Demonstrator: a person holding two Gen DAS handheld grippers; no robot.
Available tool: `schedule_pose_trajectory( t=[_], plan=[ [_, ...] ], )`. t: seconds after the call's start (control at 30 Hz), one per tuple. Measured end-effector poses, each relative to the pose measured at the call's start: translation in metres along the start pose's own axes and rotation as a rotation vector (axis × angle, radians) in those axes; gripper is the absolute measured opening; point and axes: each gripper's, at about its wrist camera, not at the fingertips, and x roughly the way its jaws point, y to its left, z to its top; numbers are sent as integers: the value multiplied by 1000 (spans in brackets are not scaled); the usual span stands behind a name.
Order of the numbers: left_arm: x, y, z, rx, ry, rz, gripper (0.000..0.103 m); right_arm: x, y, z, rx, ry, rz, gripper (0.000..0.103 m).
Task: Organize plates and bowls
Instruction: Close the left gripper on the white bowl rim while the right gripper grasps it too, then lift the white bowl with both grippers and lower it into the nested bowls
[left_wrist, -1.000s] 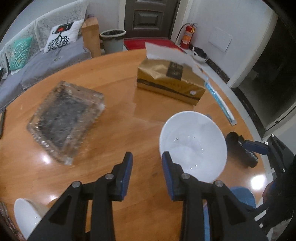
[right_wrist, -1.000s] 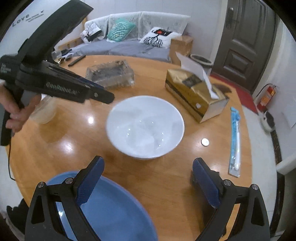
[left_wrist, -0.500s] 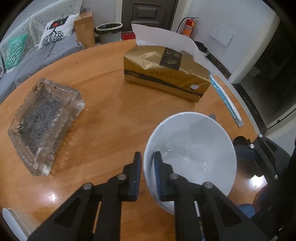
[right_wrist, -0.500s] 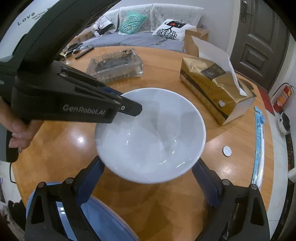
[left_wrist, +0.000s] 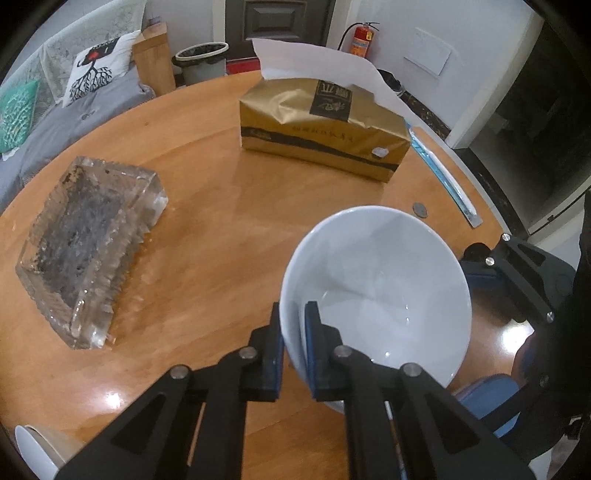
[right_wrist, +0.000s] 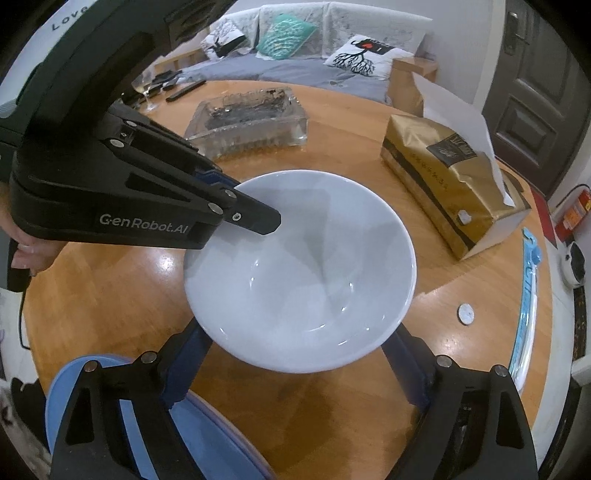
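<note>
My left gripper (left_wrist: 293, 332) is shut on the near rim of a white bowl (left_wrist: 376, 288), one finger inside and one outside, holding it tilted above the round wooden table (left_wrist: 207, 192). In the right wrist view the white bowl (right_wrist: 299, 273) hangs in the air in front of my right gripper (right_wrist: 295, 365), which is open and empty, its fingers spread wide on either side below the bowl. The left gripper (right_wrist: 255, 218) enters there from the left. A blue plate (right_wrist: 199, 432) lies under the right gripper's left finger. It also shows in the left wrist view (left_wrist: 487, 395).
A glass ashtray (left_wrist: 85, 247) sits at the left of the table. A gold tissue pack (left_wrist: 321, 136) stands at the back. A coin (left_wrist: 420, 210) and a long packet (left_wrist: 443, 181) lie near the right edge. A white cup (left_wrist: 37, 450) is at the near left.
My left gripper closed on the bowl's rim and lifted it off the table, carrying it toward the right gripper. The right gripper stayed open over the blue plate.
</note>
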Motion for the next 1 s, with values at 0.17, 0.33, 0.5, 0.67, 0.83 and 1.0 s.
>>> schedule_pose_trajectory(
  t=[0.17,0.33,0.5,0.67,0.83,1.0],
  plan=[
    [13,-6,5,5,16,17,11,13,0,7,-20,38,-30,97],
    [15,-3,4,-13,11,9,10,15,-3,13,-3,34,-4,97],
    [4,-2,1,6,-7,5,10,11,3,11,-1,21,-12,97],
    [-14,-7,-1,18,-28,24,10,-1,10,15,13,-19,-10,96],
    [-38,-11,-7,42,-63,72,10,-19,21,19,17,-58,-17,96],
    [-69,-6,-16,36,-91,75,10,-39,42,28,6,-102,-26,96]
  ],
)
